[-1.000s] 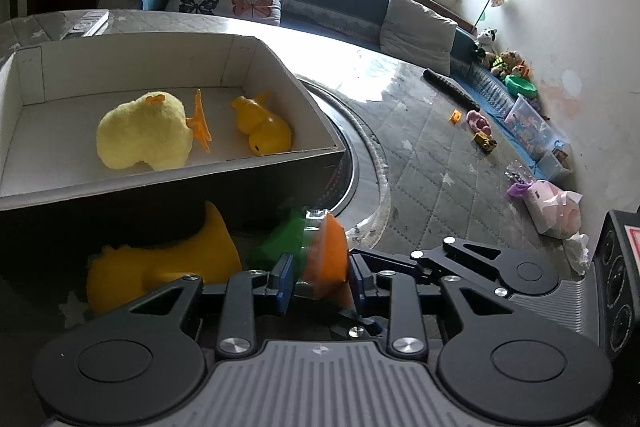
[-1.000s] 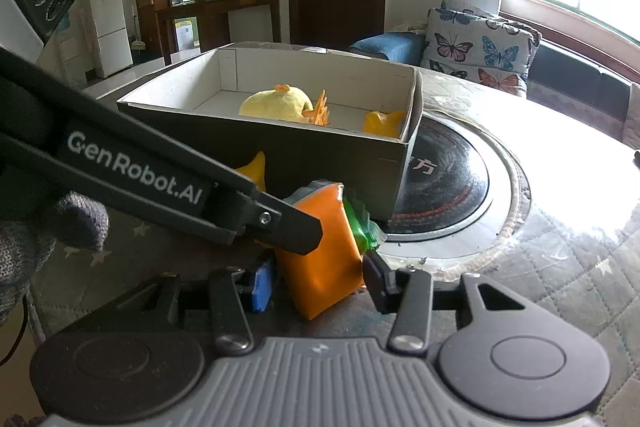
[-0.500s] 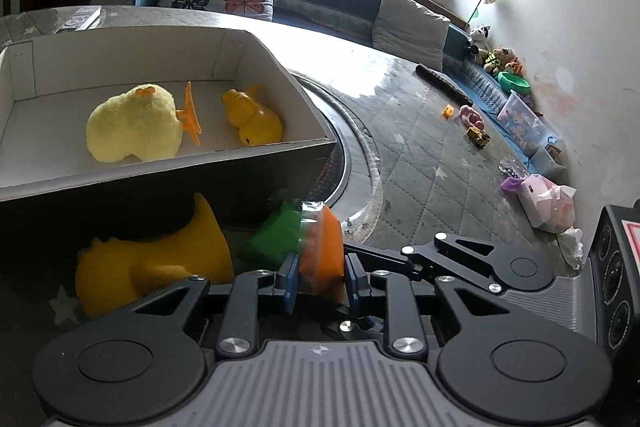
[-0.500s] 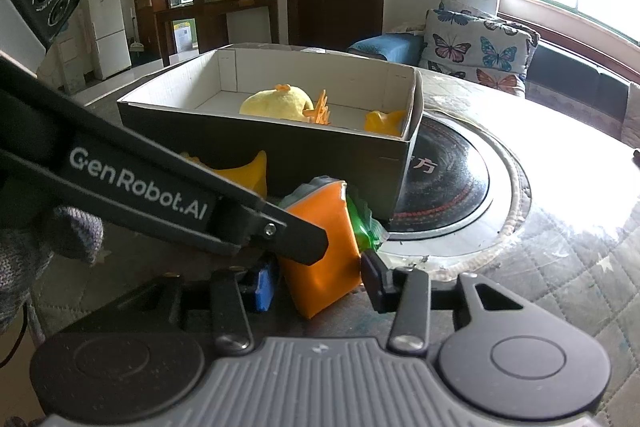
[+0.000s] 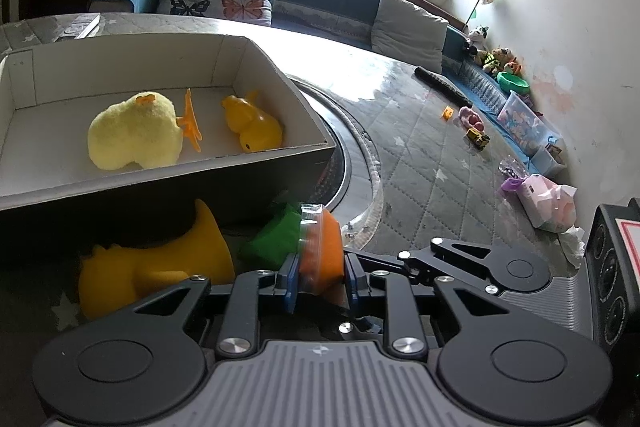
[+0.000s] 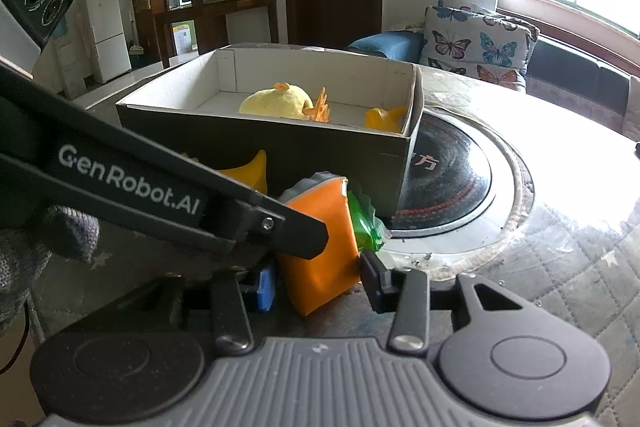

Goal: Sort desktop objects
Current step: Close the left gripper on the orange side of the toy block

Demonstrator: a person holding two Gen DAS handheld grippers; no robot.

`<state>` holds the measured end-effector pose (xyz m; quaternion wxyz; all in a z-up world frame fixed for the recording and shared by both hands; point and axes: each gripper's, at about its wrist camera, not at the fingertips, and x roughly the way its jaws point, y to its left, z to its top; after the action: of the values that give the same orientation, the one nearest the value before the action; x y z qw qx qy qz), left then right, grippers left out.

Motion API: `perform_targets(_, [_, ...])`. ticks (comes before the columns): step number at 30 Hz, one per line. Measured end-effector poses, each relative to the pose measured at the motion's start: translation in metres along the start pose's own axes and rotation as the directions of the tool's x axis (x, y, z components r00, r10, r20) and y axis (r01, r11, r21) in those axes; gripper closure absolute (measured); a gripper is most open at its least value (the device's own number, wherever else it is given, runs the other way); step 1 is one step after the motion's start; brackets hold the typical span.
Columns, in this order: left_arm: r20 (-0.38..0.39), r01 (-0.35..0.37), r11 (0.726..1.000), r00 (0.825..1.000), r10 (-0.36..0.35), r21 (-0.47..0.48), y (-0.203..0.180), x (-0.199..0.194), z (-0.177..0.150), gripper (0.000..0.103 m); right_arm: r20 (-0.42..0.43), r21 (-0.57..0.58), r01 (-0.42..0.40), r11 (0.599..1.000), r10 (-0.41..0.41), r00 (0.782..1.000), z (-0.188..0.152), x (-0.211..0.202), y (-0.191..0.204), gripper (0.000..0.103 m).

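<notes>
1. Left wrist view: the quilted grey table (image 5: 432,163) fills the scene, with a round dark glass hotplate (image 5: 348,167) sunk into its middle.
2. Standing on the table is an open cardboard box (image 5: 224,171), white inside and dark outside, its right corner overlapping the hotplate's rim.
3. Inside the box lie a fluffy yellow plush chick (image 5: 134,133), an orange plastic comb-shaped piece (image 5: 190,121) leaning against it, and a small yellow rubber toy (image 5: 254,125) near the right wall.
4. Outside, against the box's near wall, a larger yellow rubber duck (image 5: 156,271) rests on the table.
5. Just beside the duck is the orange and green toy (image 5: 318,255), its green leafy end pointing toward the box.
6. Left gripper (image 5: 319,281): its blue-padded fingers are closed tight against both sides of the toy's orange body.
7. Right gripper (image 6: 316,283): seen from its own camera, the fingers stand wide apart either side of the same orange toy (image 6: 324,243); whether the pads touch it I cannot tell.
8. Across that view's left runs the left gripper's black arm.
</notes>
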<state>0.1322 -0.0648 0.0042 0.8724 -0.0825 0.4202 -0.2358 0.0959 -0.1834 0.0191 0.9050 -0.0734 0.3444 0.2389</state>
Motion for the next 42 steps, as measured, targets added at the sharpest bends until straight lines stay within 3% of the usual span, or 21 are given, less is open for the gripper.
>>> perform_targets(25, [-0.012,-0.017,1.0,1.0,0.017,0.025,-0.003,-0.009,-0.022,0.076,-0.011,0.058,-0.007,0.998,0.007,1.0,-0.015,-0.012,0.012,0.06])
perform_targets(37, [-0.003,-0.021,0.999,1.0,0.021,0.027,-0.001,-0.015,-0.019,0.076,0.002,0.032,-0.006,0.999,0.006,1.0,-0.013,-0.019,0.017,0.061])
perform_targets(42, [0.001,-0.008,1.0,1.0,0.008,0.025,-0.003,-0.018,-0.018,0.077,0.004,0.018,-0.011,1.0,0.011,1.0,-0.013,-0.021,0.021,0.066])
